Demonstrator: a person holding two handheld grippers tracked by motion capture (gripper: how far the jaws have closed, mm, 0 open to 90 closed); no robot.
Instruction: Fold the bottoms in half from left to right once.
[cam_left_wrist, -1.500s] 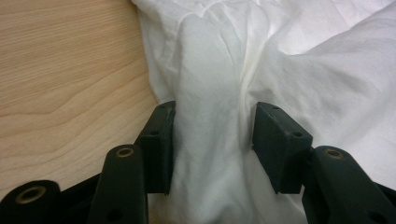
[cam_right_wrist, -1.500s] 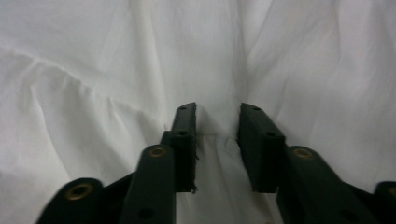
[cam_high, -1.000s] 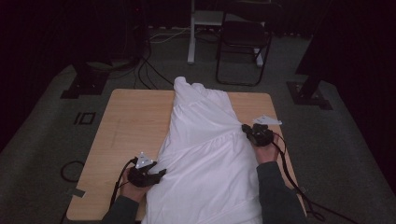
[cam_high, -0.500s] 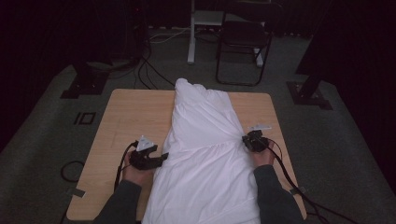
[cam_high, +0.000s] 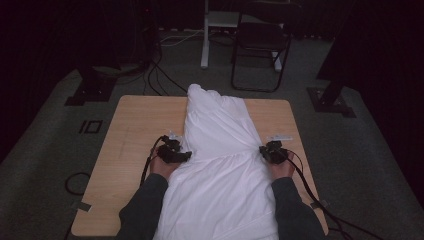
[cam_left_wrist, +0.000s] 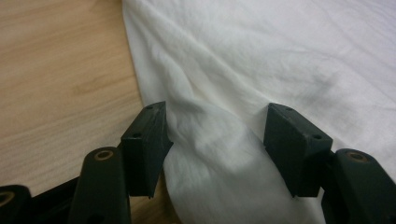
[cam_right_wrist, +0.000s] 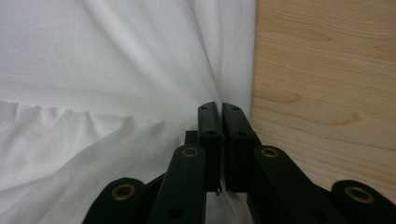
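Observation:
A white cloth (cam_high: 220, 165) lies lengthwise down the middle of the wooden table (cam_high: 135, 130), bunched at the far end and spilling over the near edge. My left gripper (cam_high: 187, 155) rests at the cloth's left edge, pointing right. In the left gripper view the jaws (cam_left_wrist: 217, 126) stand apart with a bulge of cloth (cam_left_wrist: 219, 154) between them; they have just been closing a little. My right gripper (cam_high: 263, 151) sits at the cloth's right edge. In the right gripper view it (cam_right_wrist: 221, 108) is shut on a pinch of the cloth (cam_right_wrist: 116, 70), and creases fan out from the pinch.
Bare wood (cam_right_wrist: 327, 70) runs along both sides of the cloth. Cables trail from both grippers over the near table edge. Behind the table stand a dark chair (cam_high: 260, 40), a white post (cam_high: 205, 35), floor cables and two stand bases (cam_high: 85, 92).
My left hand has slid away from the near edge along the cloth's left side. My right hand has come down to the table with its pinch of cloth.

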